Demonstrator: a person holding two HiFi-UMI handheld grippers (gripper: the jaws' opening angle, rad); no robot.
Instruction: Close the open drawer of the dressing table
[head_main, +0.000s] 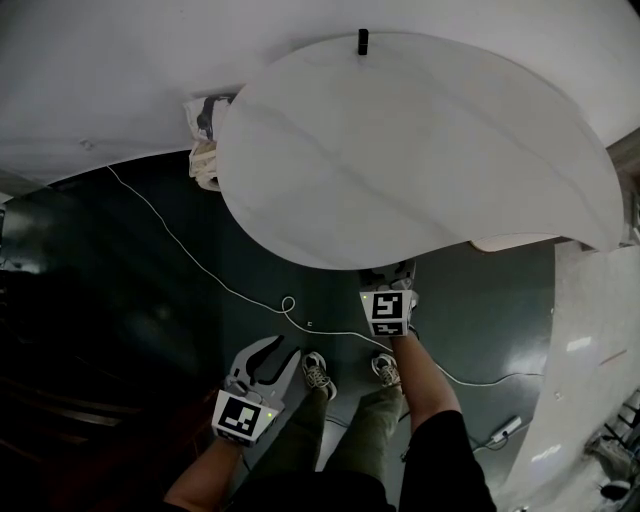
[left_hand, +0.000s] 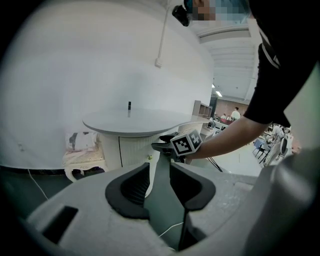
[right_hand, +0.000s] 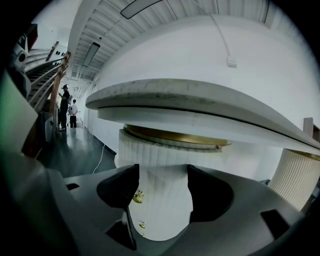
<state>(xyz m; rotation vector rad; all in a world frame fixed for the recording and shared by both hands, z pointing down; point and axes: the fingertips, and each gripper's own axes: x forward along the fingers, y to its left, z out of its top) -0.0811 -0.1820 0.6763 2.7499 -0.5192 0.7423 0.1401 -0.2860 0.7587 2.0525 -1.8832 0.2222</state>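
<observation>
The white round dressing table (head_main: 420, 150) fills the upper head view. My right gripper (head_main: 388, 292) reaches under its near edge, fingertips hidden by the top. In the right gripper view the jaws (right_hand: 162, 186) stand open, and the table's ribbed white front (right_hand: 165, 210) shows in the gap with a gold knob (right_hand: 137, 196) beside the left pad; nothing lies between the pads. Whether the drawer stands out I cannot tell. My left gripper (head_main: 280, 352) hangs lower left above the floor, open and empty (left_hand: 159, 182), looking at the right gripper (left_hand: 182, 143) and the table (left_hand: 135, 122).
A small black object (head_main: 363, 41) stands at the table top's far edge. A cushioned stool (left_hand: 82, 154) sits left of the table. A white cable (head_main: 200, 262) trails over the dark floor. My shoes (head_main: 318, 375) are below. A white ribbed piece (right_hand: 295, 175) stands at the right.
</observation>
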